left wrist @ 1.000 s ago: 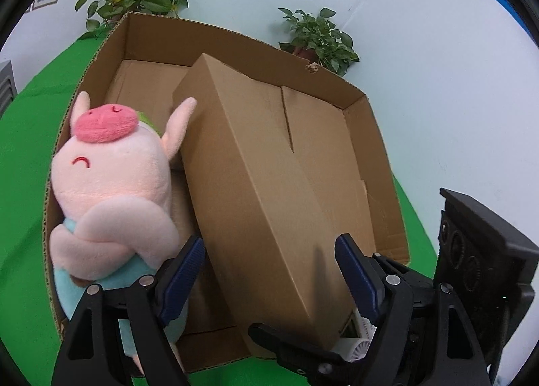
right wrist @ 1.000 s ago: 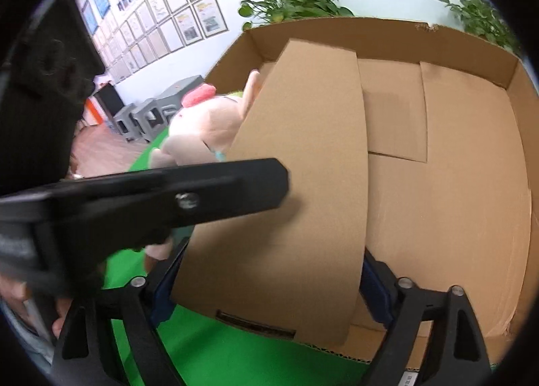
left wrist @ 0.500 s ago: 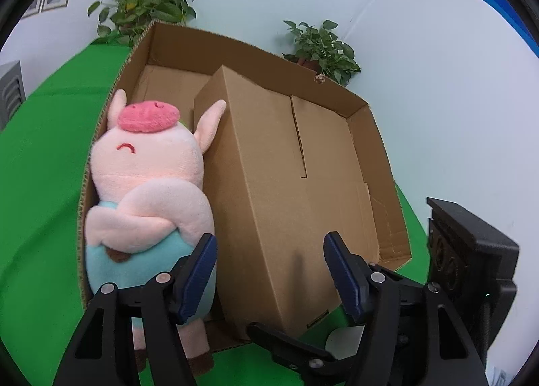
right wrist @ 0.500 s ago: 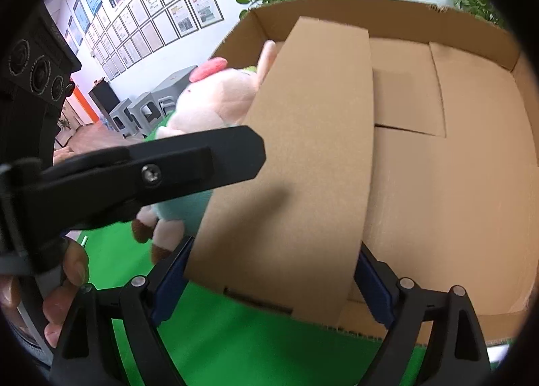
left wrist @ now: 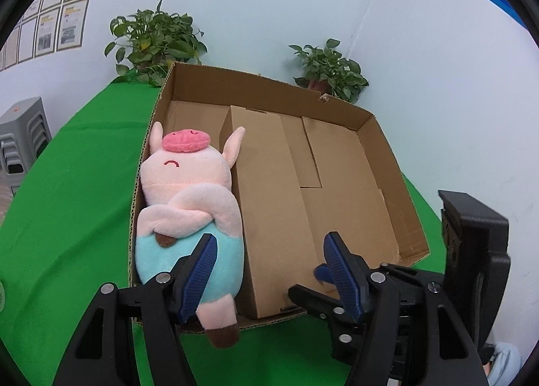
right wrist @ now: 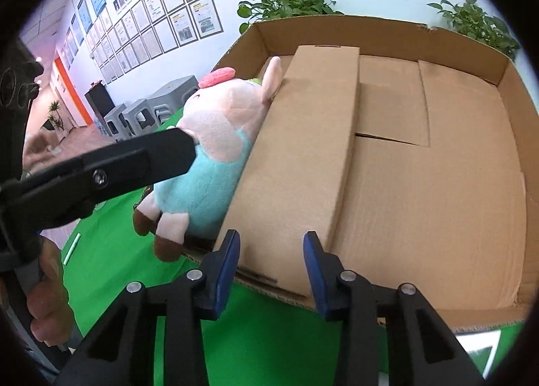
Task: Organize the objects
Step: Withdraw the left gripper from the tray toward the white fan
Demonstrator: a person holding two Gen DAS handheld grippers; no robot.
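Plush pig (left wrist: 188,204): lies along the left wall of the cardboard tray (left wrist: 380,136), feet over the near rim, wedged by the long carton (left wrist: 269,204) beside it. Left tongs (left wrist: 269,268): spread, holding nothing. Right tongs (right wrist: 271,268): just narrowed, jaws clear of the carton's near end. Tray rests on the green desk (left wrist: 67,204).

In the open carton (left wrist: 387,163), the long box (left wrist: 269,204) lies mid-floor; the plush pig (left wrist: 188,204) lies left of it (touching it).
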